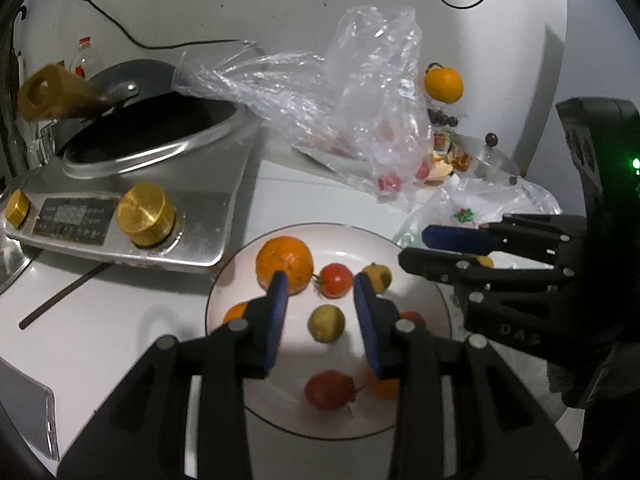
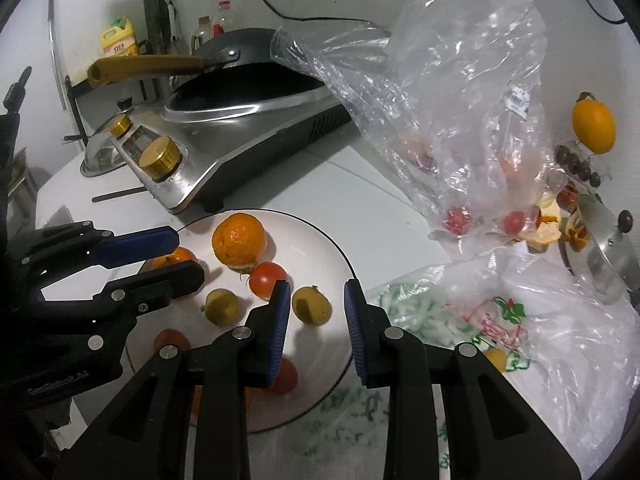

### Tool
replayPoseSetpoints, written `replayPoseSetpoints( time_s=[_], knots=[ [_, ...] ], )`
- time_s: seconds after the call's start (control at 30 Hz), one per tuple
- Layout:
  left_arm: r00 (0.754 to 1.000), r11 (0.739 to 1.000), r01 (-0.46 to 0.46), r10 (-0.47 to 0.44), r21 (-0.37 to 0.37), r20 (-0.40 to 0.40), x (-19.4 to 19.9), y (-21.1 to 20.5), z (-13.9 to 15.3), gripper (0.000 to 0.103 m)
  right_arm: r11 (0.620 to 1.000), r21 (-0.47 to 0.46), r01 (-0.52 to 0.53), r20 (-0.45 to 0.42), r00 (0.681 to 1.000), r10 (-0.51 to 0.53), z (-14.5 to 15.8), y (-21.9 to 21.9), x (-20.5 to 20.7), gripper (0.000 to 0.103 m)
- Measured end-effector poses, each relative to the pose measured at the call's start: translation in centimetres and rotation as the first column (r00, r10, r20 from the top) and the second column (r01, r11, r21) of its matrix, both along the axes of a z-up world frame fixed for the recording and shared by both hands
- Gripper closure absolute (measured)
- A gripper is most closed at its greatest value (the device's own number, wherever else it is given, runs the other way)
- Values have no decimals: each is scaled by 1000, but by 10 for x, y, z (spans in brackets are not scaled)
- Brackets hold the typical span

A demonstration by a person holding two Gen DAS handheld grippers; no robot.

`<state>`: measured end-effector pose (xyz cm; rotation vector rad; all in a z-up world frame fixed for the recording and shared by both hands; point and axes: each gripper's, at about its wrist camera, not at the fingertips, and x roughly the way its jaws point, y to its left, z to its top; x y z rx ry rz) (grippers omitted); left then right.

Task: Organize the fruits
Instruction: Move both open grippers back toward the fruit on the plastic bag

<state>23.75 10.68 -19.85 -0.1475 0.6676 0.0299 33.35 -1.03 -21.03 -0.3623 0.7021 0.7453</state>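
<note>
A white plate (image 1: 224,280) (image 2: 320,240) holds a big orange (image 1: 284,264) (image 2: 239,242), tomatoes (image 1: 336,280) (image 2: 267,278), yellow-green fruits (image 1: 326,324) (image 2: 311,304) and a small orange (image 2: 178,256). My left gripper (image 1: 320,286) (image 2: 176,258) hovers over the plate, open, with nothing between its pads. My right gripper (image 2: 316,292) (image 1: 414,246) hangs over the plate's right side, its jaws drawn to a narrow empty gap. A crumpled clear bag (image 1: 352,100) (image 2: 460,100) behind the plate has small red fruits inside. Another orange (image 1: 443,85) (image 2: 593,128) sits at the back right.
A steel induction cooker with a wok (image 1: 132,184) (image 2: 240,128) stands left of the plate. A printed plastic bag (image 2: 500,320) lies right of it. A pot lid (image 2: 608,256), peels and dark grapes crowd the far right. A dark chopstick (image 1: 64,296) lies front left.
</note>
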Motion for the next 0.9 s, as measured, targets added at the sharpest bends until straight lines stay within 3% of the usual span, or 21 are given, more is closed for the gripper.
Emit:
replayPoseSetpoints(
  time_s=[0.07,0.1,0.13,0.53,0.67,0.9],
  knots=[
    [1000,1000,0,0,6,6,-4,-4,4,64,1000,5,4,7,1000,-4,4,-5,-5,73],
    [1000,1000,-1,1,7,9,-5,-5,5,49,1000,8,5,11,1000,-5,6,-7,-8,73],
    [1000,1000,-6,6,7,18,-8,-7,7,41,1000,10,7,15,1000,-7,8,-9,-9,73],
    [999,1000,6,-7,26,49,-27,-24,23,41,999,36,31,51,998,-33,26,-34,-34,73],
    [998,999,14,-16,39,61,-32,-34,28,41,998,49,39,59,997,-41,31,-44,-41,67],
    [997,998,29,-33,52,73,-39,-49,37,41,997,65,50,73,996,-55,39,-61,-51,67]
  ],
)
